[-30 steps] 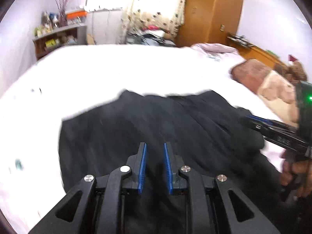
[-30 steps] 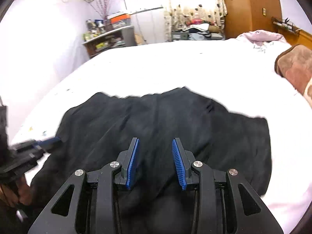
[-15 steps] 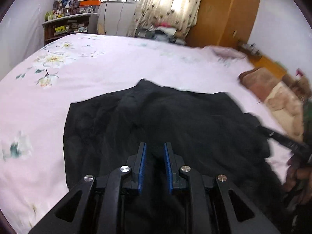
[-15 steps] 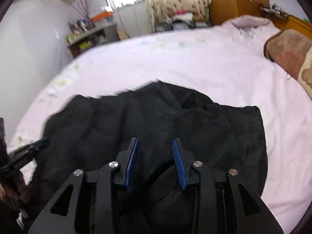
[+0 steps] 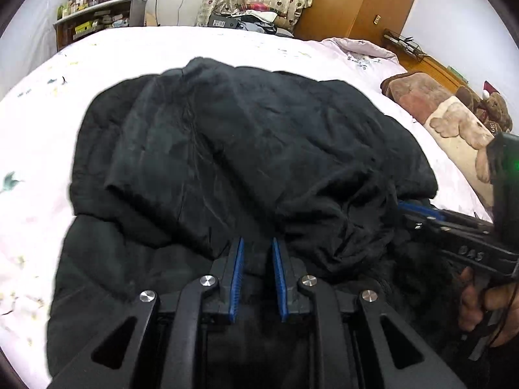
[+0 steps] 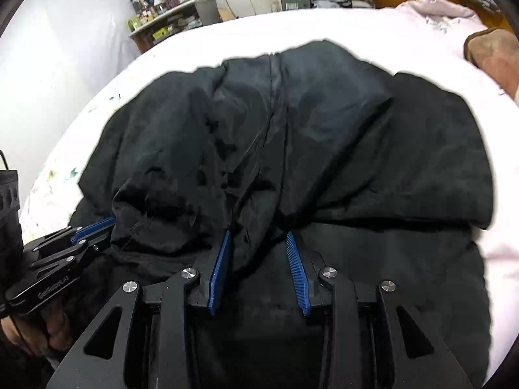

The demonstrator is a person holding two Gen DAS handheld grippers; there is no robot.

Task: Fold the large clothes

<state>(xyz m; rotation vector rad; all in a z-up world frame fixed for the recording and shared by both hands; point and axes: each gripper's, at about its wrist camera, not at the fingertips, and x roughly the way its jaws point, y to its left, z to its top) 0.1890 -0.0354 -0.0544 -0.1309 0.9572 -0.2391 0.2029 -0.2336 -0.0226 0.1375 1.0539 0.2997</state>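
A large black garment (image 5: 246, 149) lies on the pale bed, its far part doubled back toward me over the near part. It fills the right wrist view (image 6: 324, 149) too. My left gripper (image 5: 256, 246) is shut on a bunched fold of the black cloth at the near edge. My right gripper (image 6: 258, 240) also holds a fold of the cloth between its blue pads, jaws a little apart. Each gripper shows in the other's view: the right one (image 5: 418, 210) at right, the left one (image 6: 94, 227) at left, both at the fold's edge.
The bed (image 5: 39, 123) has a pale floral sheet. A brown and cream blanket (image 5: 447, 120) and a teddy bear (image 5: 493, 110) lie at the right. A shelf (image 5: 97, 22), curtains and a wooden wardrobe (image 5: 363, 0) stand beyond the bed.
Both grippers have pulled the garment's far edge toward me, so the cloth is now doubled over itself. The garment looks shorter and thicker than a second ago.
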